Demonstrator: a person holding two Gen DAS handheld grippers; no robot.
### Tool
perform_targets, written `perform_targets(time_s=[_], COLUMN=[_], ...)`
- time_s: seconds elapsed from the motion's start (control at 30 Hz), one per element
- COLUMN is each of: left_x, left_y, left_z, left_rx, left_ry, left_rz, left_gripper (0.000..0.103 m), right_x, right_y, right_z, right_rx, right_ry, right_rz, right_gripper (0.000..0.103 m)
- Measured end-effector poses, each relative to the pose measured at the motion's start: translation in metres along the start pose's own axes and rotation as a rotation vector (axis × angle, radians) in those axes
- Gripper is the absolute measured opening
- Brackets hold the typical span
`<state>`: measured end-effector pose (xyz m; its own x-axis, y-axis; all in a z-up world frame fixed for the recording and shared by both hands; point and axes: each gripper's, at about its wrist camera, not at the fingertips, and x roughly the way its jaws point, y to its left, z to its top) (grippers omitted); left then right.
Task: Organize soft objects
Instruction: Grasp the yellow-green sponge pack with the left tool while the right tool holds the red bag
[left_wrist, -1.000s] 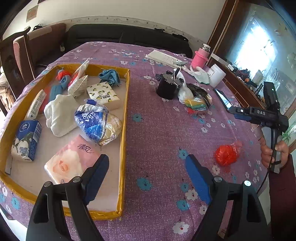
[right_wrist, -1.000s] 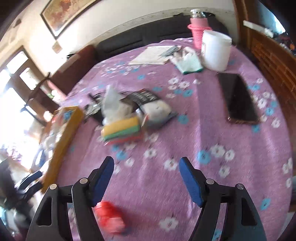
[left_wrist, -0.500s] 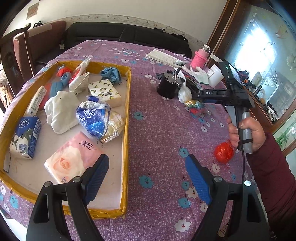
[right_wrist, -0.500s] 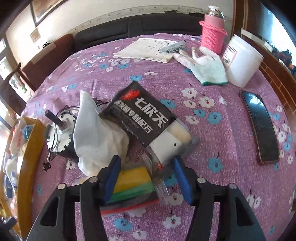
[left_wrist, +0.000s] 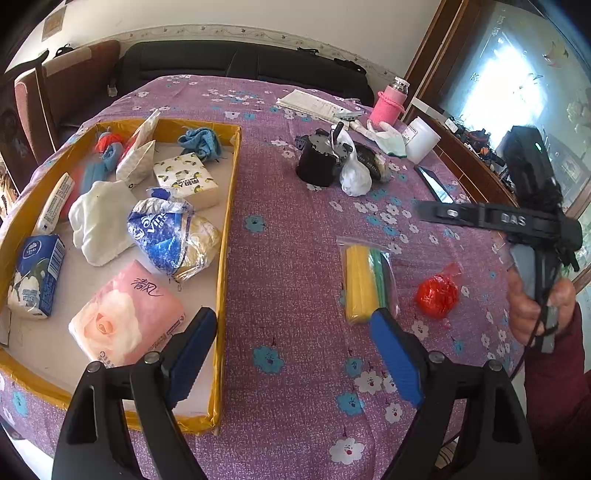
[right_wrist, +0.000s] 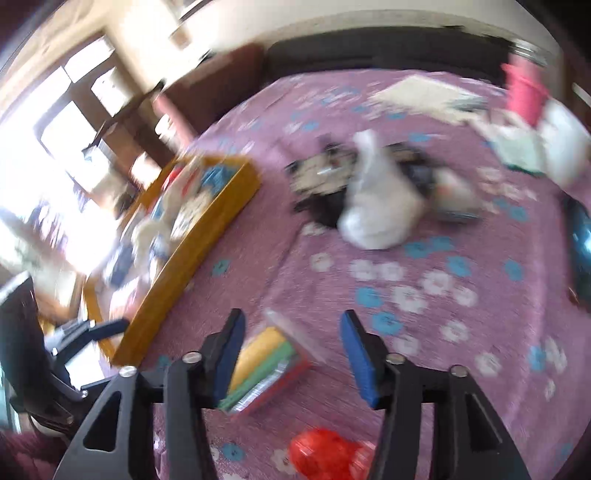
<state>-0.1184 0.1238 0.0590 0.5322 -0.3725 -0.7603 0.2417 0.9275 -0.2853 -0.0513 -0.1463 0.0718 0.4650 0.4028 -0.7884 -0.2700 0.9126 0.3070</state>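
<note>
left wrist view, both tongs (left_wrist: 295, 350) (right_wrist: 291, 350) apart, bagged sponges (left_wrist: 367, 280) on tablecloth (left_wrist: 295, 277)

Bright daylight, blown-out window glare, right wrist view motion-blurred, fisheye-bent dark edges

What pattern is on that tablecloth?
Purple tablecloth with blue and white flowers, clearest in the left wrist view.

Table w/ purple floral cloth (left_wrist: 295, 280): yellow tray (left_wrist: 225, 236), bagged sponges (left_wrist: 365, 280), red bundle (left_wrist: 437, 293), black motor (left_wrist: 317, 162), white bag (left_wrist: 354, 177), phone (left_wrist: 434, 182), jar (left_wrist: 423, 138)
</note>
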Motion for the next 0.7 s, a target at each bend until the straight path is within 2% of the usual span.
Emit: perform_targets(time_s=[0.1, 0.2, 0.3, 0.4, 0.47, 0.53, 0.63, 0.67, 0.7], left_x=[0.000, 0.001, -0.001, -0.011, -0.019, -0.031, -0.037, -0.034, -0.030], left_y=[-0.001, -0.004, -0.006, -0.006, 0.003, 0.012, 0.003, -0.004, -0.010], left_z=[0.001, 0.001, 0.003, 0.005, 0.006, 0.009, 0.012, 0.012, 0.014], left_rx=[-0.006, -0.007, -0.011, 0.014, -0.020, -0.071, -0.027, -0.002, 0.012], left_ry=[-0.006, -0.008, -0.023, -0.070, -0.097, -0.129, -0.142, -0.132, -0.116], left_rz=[0.001, 0.010, 0.017, 0.107, 0.144, 0.141, 0.148, 0.134, 0.114], left_gripper=[0.085, 0.085, 0.085, 0.086, 0.086, 0.086, 0.088, 0.088, 0.088], right_x=[-0.022, -0.032, -0.032, -0.024, -0.013, -0.003, 0.006, 0.008, 0.008], right_y=[-0.023, -0.040, -0.045, -0.036, -0.022, -0.008, 0.008, 0.009, 0.010], right_z=[-0.023, -0.056, -0.073, -0.081, -0.081, -0.081, -0.086, -0.087, -0.088], right_rx=[0.075, 0.118, 0.166, 0.179, 0.165, 0.128, 0.076, 0.070, 0.068], right_ry=[-0.018, 0.000, 0.012, 0.003, 0.000, 0.001, -0.010, -0.014, -0.018], right_rz=[-0.065, -0.126, -0.111, -0.060, -0.051, -0.075, -0.137, -0.142, -0.135], right_gripper=[0.067, 0.067, 0.067, 0.067, 0.067, 0.067, 0.067, 0.064, 0.052])
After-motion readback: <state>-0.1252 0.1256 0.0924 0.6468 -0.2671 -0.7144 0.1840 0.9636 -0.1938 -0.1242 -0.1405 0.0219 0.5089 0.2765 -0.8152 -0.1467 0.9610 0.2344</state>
